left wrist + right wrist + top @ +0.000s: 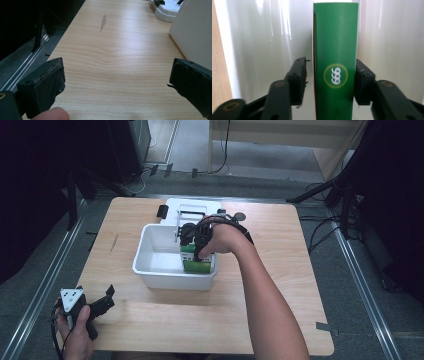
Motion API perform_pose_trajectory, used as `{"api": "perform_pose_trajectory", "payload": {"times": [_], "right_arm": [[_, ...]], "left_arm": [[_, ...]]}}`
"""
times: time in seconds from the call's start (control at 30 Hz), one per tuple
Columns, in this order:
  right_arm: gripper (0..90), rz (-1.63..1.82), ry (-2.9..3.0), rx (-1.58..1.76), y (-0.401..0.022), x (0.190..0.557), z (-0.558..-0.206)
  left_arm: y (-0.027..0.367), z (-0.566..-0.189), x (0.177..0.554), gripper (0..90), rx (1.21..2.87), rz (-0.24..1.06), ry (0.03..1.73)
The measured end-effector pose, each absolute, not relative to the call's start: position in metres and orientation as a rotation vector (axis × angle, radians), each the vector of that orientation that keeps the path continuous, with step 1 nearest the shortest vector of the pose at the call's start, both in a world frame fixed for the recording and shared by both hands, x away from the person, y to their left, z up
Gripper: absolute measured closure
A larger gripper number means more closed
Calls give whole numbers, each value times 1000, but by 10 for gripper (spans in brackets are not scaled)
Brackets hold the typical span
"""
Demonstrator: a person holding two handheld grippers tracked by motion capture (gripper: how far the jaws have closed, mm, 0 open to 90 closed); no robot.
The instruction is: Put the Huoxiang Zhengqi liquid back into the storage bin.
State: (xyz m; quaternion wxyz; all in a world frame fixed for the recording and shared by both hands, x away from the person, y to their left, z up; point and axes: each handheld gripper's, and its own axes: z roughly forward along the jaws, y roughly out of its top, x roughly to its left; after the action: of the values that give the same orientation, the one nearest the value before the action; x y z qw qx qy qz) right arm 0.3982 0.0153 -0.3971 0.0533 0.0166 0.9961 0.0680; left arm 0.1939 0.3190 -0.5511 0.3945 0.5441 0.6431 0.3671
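Your right gripper (330, 82) has the green box (335, 62) between slack jaws, long axis toward 12 o'clock, gap at 9.

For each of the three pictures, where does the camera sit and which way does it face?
High view: above the near edge, facing forward and down on the pale wooden table; both forearms show.
Left gripper view: on the left hand-held gripper, facing along the tabletop; a fingertip shows.
Right gripper view: on the right hand-held gripper, facing the green cardboard box.
Shared: white plastic bin.
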Motion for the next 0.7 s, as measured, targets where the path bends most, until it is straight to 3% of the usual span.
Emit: {"api": "perform_pose_trajectory", "payload": {"times": [0.07,0.3,0.7], "right_arm": [[420,230,3013,114,11,399,-394],[280,330,2973,270,-7,401,-377],[239,626,2866,406,-36,392,-352]], "left_arm": [[319,-551,194,10,1384,933,1630],[318,-551,194,10,1389,941,1627],[318,-551,194,10,1390,936,1622]]}}
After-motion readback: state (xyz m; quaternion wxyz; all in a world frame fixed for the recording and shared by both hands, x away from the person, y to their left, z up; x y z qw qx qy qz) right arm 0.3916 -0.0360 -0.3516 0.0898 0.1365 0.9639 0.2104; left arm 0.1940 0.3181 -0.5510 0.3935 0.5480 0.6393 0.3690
